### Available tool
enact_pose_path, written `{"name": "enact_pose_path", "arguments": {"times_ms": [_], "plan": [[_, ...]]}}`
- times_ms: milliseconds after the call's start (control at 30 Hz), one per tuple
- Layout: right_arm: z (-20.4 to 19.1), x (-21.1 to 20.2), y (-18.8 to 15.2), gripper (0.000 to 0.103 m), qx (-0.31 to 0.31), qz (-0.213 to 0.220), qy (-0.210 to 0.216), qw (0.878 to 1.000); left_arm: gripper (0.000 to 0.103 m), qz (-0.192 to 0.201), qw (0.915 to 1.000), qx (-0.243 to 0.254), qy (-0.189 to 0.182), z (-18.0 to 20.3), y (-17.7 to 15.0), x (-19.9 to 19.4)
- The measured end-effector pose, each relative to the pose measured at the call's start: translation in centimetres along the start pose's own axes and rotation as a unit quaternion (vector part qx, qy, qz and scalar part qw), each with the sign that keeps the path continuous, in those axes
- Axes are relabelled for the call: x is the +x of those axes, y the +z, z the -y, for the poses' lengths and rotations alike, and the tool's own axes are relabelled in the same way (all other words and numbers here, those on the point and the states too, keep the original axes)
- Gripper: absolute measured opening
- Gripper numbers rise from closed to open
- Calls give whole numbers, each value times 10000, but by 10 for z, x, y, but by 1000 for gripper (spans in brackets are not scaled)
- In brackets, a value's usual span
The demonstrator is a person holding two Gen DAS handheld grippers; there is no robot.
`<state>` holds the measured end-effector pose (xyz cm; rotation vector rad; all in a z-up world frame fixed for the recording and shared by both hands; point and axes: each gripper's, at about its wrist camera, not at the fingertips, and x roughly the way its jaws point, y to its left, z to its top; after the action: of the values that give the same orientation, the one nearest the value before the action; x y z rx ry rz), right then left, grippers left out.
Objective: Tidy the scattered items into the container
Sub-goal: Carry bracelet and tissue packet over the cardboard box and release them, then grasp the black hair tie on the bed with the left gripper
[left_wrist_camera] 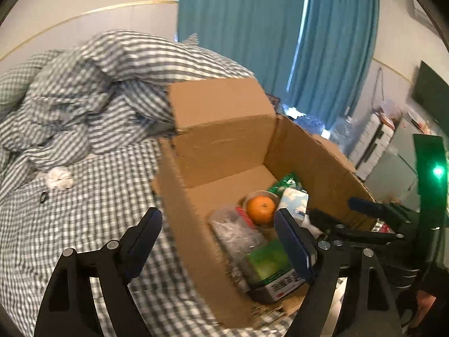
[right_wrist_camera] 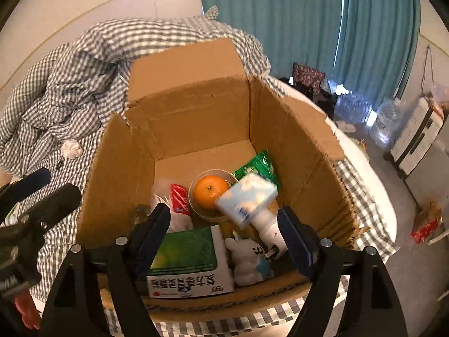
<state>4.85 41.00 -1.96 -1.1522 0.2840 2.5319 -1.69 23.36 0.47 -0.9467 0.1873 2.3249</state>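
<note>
An open cardboard box (left_wrist_camera: 224, 140) (right_wrist_camera: 196, 106) stands on the bed. Inside lie an orange (left_wrist_camera: 261, 209) (right_wrist_camera: 210, 192) in a clear cup, a green-and-white medicine box (right_wrist_camera: 188, 261), a white plush toy (right_wrist_camera: 249, 258), a clear bag (right_wrist_camera: 174, 205), a green packet (right_wrist_camera: 258, 165) and a white plug (right_wrist_camera: 269, 224). A pale blue tissue pack (right_wrist_camera: 247, 196), blurred and tilted, lies on the cup and plug. My right gripper (right_wrist_camera: 224, 233) is open above the box's near edge, holding nothing. My left gripper (left_wrist_camera: 221, 241) is open astride the box's left wall, also holding nothing.
A crumpled grey gingham duvet (left_wrist_camera: 84, 90) is heaped behind and left of the box. A white scrunchie (left_wrist_camera: 60, 178) and a small black ring (left_wrist_camera: 43, 196) lie on the sheet. Teal curtains, a suitcase (right_wrist_camera: 415, 137) and water bottles (right_wrist_camera: 353, 106) stand to the right.
</note>
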Motion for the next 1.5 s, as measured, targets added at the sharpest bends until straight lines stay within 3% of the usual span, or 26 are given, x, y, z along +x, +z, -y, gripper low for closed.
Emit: {"name": "enact_pose_path", "arguments": {"times_ms": [67, 167, 233, 367, 667, 933, 1067, 1267, 1500], "plan": [[-11, -12, -1, 79, -117, 88, -49, 9999, 86, 57, 9998, -83, 174, -12, -3, -13], [-33, -24, 2, 79, -267, 168, -36, 9995, 89, 97, 9967, -136, 795, -29, -8, -35], [-51, -36, 0, 79, -386, 234, -33, 9990, 90, 58, 9920, -185, 1244, -42, -15, -50], [-88, -60, -13, 83, -691, 414, -2, 9967, 101, 151, 9813, -423, 1872, -75, -39, -85], [-168, -87, -49, 88, -1213, 511, 314, 9908, 103, 133, 9696, -1102, 2180, -149, -100, -133], [-234, -81, -47, 88, -1527, 508, 1055, 9813, 103, 114, 9521, -1766, 2495, -223, -133, -157], [-267, -67, -35, 88, -1737, 617, 1303, 9742, 103, 97, 9475, -1944, 2538, -263, -135, -145], [-296, -19, -9, 88, -1715, 461, 1441, 9735, 103, 51, 9526, -1805, 2448, -305, -120, -98], [-298, 59, 14, 88, -1354, 134, 1423, 9804, 103, -40, 9580, -1682, 2322, -369, -85, 1]]}}
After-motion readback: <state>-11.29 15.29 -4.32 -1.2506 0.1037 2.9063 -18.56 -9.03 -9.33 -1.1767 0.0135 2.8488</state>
